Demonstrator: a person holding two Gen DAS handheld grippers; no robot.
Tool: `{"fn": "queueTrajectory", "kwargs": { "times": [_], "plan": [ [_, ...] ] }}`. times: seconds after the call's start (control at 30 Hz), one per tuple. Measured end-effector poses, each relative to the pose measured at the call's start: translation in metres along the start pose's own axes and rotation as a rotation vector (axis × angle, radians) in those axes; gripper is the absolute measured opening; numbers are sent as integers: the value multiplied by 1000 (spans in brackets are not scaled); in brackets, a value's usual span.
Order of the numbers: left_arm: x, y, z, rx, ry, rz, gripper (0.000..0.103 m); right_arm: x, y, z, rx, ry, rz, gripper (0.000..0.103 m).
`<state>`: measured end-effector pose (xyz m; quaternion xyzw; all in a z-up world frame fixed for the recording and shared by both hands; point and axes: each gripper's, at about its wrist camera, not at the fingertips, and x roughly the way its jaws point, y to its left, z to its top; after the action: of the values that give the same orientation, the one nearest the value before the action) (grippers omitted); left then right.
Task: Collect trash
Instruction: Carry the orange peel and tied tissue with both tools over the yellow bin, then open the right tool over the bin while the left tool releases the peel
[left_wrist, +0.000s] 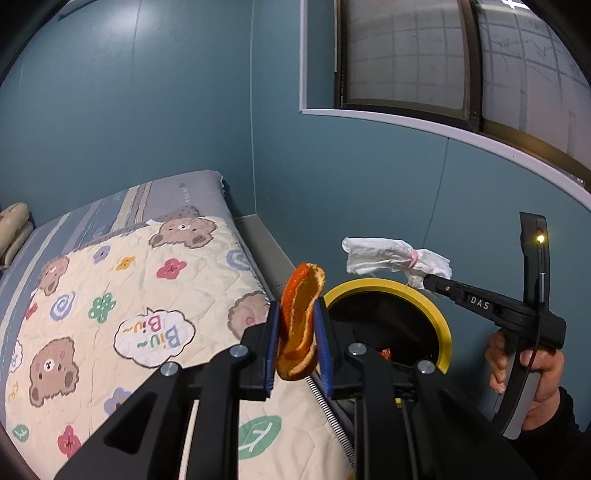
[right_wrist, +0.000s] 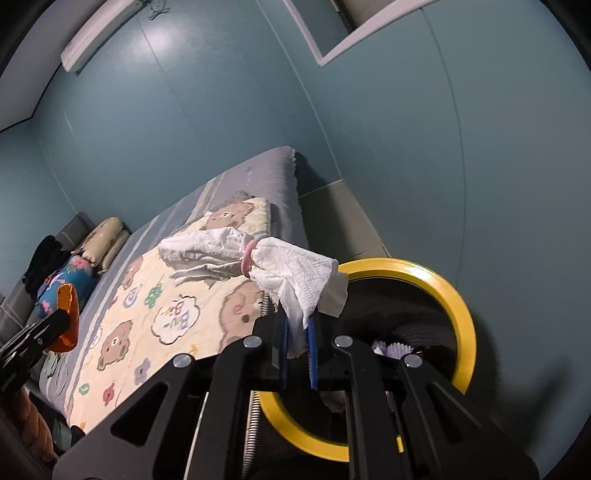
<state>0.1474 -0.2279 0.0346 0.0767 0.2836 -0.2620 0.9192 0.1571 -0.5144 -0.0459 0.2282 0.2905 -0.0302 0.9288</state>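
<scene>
Left wrist view: my left gripper (left_wrist: 297, 341) fingers clamp orange peel (left_wrist: 300, 321), held beside yellow-rimmed bin (left_wrist: 441, 325). My right gripper (right_wrist: 297, 352) fingers pinch tissue wad (right_wrist: 291, 273) at edge, above bin mouth. I judge both light; peel curled, semi-stiff; tissue soft, floppy, tears easily.

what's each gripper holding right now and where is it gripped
The left gripper pinches an orange peel by its lower half. The right gripper holds a crumpled white tissue by one hanging end.
</scene>
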Motion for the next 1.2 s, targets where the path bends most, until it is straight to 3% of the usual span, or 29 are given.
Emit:
{"fn": "queueTrajectory", "kwargs": {
  "times": [0.33,0.53,0.87,0.93,1.07,1.13,1.2],
  "plan": [
    [37,-25,3,38,22,-22,17,11,-26,-8,58,-3,-69,8],
    [73,-27,1,-5,65,-61,17,24,-47,-11,105,24,-112,9],
    [163,-28,-21,-130,272,-174,21,51,-71,-21,145,94,-165,11],
    [173,-26,-23,-159,294,-170,26,56,-71,-21,150,109,-166,17],
    [174,-16,-25,-206,298,-166,45,51,-72,-18,158,95,-180,44],
    [168,-10,-24,-223,280,-158,58,47,-70,-15,157,84,-188,45],
    [162,-5,-23,-235,266,-163,61,41,-68,-13,164,71,-187,46]
  ]
}}
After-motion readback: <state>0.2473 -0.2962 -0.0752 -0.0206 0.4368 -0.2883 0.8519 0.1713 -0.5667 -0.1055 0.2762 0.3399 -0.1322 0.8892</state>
